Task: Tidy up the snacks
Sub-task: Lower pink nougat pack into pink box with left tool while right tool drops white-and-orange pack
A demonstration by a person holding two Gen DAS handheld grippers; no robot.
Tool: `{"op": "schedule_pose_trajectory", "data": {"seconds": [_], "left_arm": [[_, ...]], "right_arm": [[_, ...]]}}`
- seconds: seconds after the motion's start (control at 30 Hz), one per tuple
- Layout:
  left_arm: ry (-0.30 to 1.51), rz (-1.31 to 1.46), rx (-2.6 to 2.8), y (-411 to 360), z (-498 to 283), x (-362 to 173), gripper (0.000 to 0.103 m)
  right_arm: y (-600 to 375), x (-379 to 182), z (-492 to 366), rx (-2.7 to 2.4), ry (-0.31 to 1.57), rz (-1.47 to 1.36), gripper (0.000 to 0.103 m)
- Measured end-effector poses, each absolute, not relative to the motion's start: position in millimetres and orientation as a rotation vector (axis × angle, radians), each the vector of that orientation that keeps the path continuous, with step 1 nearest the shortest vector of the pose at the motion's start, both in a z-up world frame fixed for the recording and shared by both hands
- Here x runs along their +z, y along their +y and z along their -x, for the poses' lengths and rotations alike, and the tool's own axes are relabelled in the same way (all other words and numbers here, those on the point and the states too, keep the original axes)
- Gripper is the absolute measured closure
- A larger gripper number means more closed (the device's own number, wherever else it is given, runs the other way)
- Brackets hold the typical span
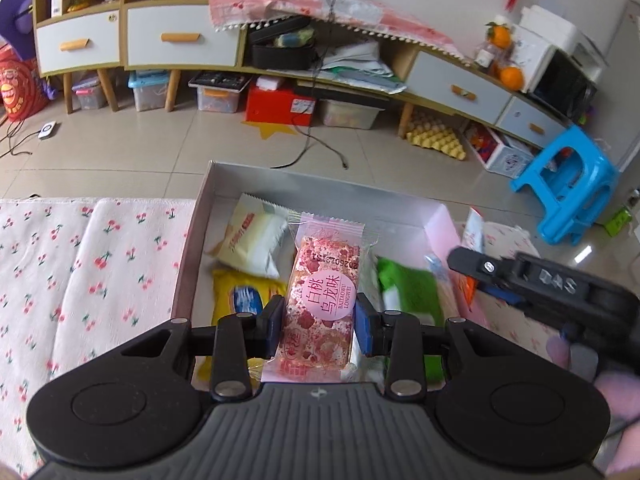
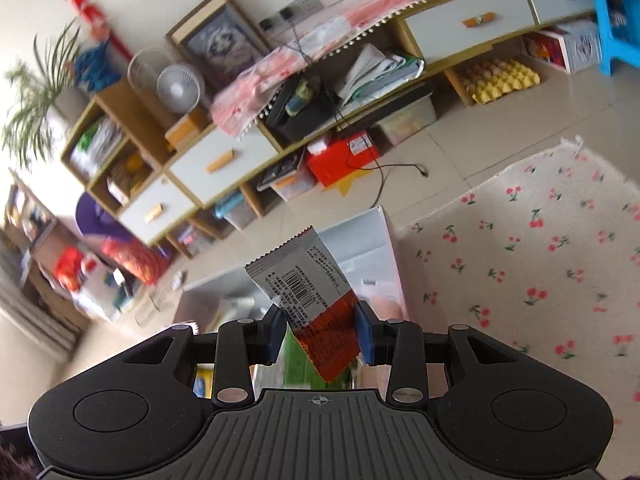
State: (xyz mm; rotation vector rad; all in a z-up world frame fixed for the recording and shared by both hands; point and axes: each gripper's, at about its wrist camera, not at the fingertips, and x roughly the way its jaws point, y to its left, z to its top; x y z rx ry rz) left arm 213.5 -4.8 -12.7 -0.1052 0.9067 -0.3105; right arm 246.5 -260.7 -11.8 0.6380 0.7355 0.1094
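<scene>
two packets in hand, one per gripper. left wrist view: my left gripper (image 1: 320, 322) pinches the pink peach-oolong packet (image 1: 320, 304) across its width, blue pads on both long edges. the packet's long axis runs straight ahead, away from me, and it hangs over the open box (image 1: 320, 184), directly above the middle of it. inside the box lie a cream-white packet (image 1: 254, 246), a yellow packet (image 1: 240, 298) and a green packet (image 1: 404, 284). my right gripper (image 1: 464, 262) enters from the right at the box's right wall, blurred.

right wrist view: my right gripper (image 2: 320, 328) is clamped on an orange-and-silver packet (image 2: 310, 296), tilted up and to the left, barcode side showing. the box (image 2: 360, 240) sits ahead and below; the cherry-print cloth (image 2: 540, 260) lies to the right.

judgement: the left packet is nearer a drop; a gap between yellow and green sits below it.
</scene>
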Motion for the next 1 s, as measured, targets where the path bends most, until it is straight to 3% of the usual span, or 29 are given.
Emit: {"op": "schedule_pose_trajectory", "data": {"seconds": [0.53,0.6,0.63,0.67,0.83,1.0], "left_arm": [[0.9,0.084,-0.261,-20.4,-249.8,-23.6,0.069],[0.876,0.067,-0.274,-22.7,-249.3,-21.7,0.061],[0.866,0.057,-0.274,-23.3,-248.0,-20.7,0.049],[0.855,0.05,-0.27,-24.7,-248.7,-19.9,0.043],[0.866,0.04,-0.264,-25.1,-248.6,-19.9,0.042],[0.866,0.013,-0.262,-27.6,-244.2,-16.0,0.033]], "right_arm": [[-250.0,-14.2,-275.8,0.129,0.737,-0.53,0.064],[-252.3,-13.6,-275.3,0.136,0.731,-0.551,0.059],[-254.0,-13.2,-275.2,0.143,0.731,-0.569,0.048],[-255.6,-12.4,-274.3,0.143,0.728,-0.584,0.044],[-260.1,-9.8,-272.0,0.129,0.722,-0.596,0.04],[-260.9,-7.8,-269.1,0.12,0.728,-0.599,0.035]]}}
